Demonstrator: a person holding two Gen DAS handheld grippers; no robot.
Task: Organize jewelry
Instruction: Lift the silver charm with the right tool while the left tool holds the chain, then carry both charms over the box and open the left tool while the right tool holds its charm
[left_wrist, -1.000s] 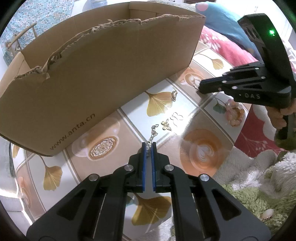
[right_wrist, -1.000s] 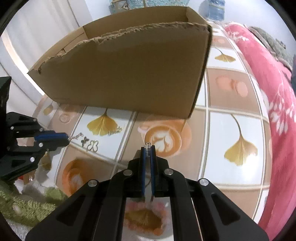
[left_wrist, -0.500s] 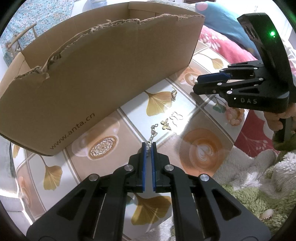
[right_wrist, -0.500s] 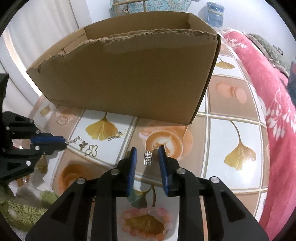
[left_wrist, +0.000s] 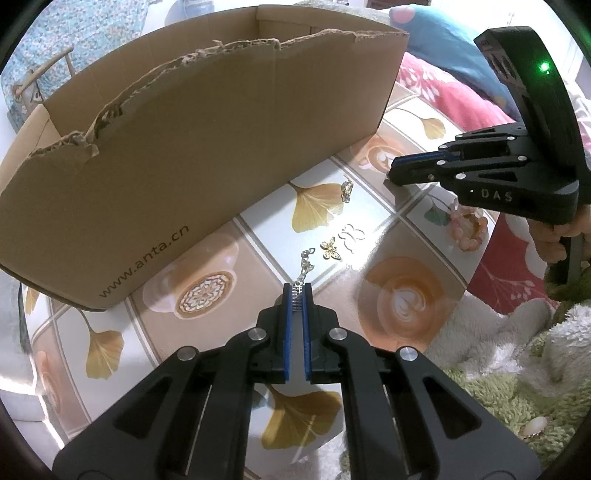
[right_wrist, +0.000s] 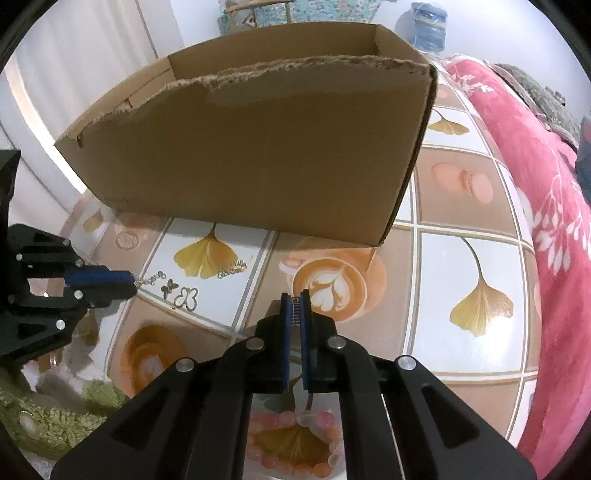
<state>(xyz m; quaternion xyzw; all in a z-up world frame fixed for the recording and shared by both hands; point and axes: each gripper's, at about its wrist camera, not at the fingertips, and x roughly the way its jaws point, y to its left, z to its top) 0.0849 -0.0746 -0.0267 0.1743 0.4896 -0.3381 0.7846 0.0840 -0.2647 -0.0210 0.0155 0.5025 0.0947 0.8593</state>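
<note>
My left gripper (left_wrist: 296, 291) is shut on a small silver charm (left_wrist: 296, 295), and its short chain (left_wrist: 306, 258) trails onto the patterned tablecloth (left_wrist: 402, 266). My right gripper (right_wrist: 294, 295) has its jaws closing tight on another small silver charm (right_wrist: 294, 312), with the pads pressing on it just above the table. A gold butterfly (left_wrist: 331, 250), a silver butterfly outline (left_wrist: 350, 235) and a gold chain piece (left_wrist: 346, 189) lie between the two grippers. In the left wrist view the right gripper (left_wrist: 391, 175) hovers by the box's corner.
A large open cardboard box (left_wrist: 184, 147) with a torn rim stands behind the jewelry. A pink bead bracelet (right_wrist: 295, 443) lies under the right gripper. Green and white fluffy fabric (left_wrist: 517, 369) sits at the table's near edge, and a red blanket (right_wrist: 535, 184) lies to the right.
The right gripper opened half a second ago with the silver charm between its fingers, and has shut on it again. The left gripper kept still, shut on its charm.
</note>
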